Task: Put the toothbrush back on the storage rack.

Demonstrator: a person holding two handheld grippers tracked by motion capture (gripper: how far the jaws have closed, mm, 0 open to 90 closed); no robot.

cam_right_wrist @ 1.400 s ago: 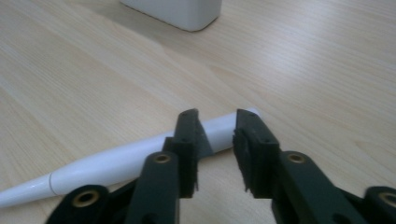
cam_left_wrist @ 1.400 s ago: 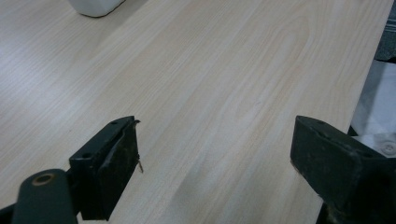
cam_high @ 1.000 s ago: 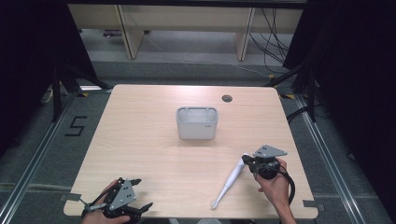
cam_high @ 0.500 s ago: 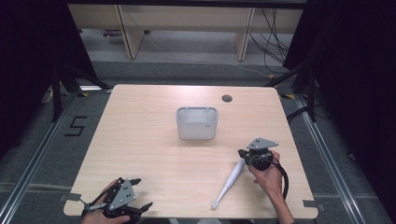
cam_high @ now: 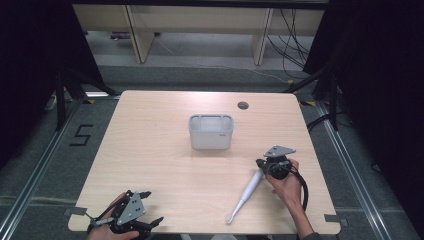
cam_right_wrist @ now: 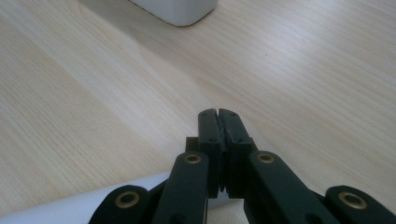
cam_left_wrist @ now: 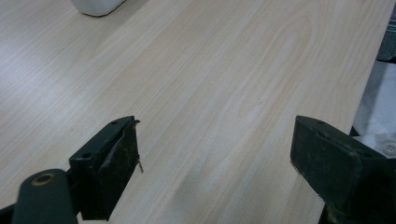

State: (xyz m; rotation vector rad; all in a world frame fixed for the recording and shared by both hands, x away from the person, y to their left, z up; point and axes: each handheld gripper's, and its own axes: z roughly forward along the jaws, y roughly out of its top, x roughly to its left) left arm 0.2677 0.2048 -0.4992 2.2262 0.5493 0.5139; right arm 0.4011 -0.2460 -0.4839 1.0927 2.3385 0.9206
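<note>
Since the earlier frame my right gripper (cam_high: pixel 261 164) moves closer to the long white plastic brush (cam_high: pixel 246 192), jaws clenched empty; left gripper (cam_high: pixel 150 207) released.

One tabletop (cam_high: pixel 150 165) of pale wood; one white tub (cam_high: pixel 211 132) on it; one long white brush-like tool (cam_high: pixel 246 192) lying on it, its exact kind too small to tell; one round dark hole (cam_high: pixel 243 105) near the far edge; two claws, the left claw (cam_high: pixel 145 207) and the right claw (cam_high: pixel 260 164); two hands, one behind each.
</note>
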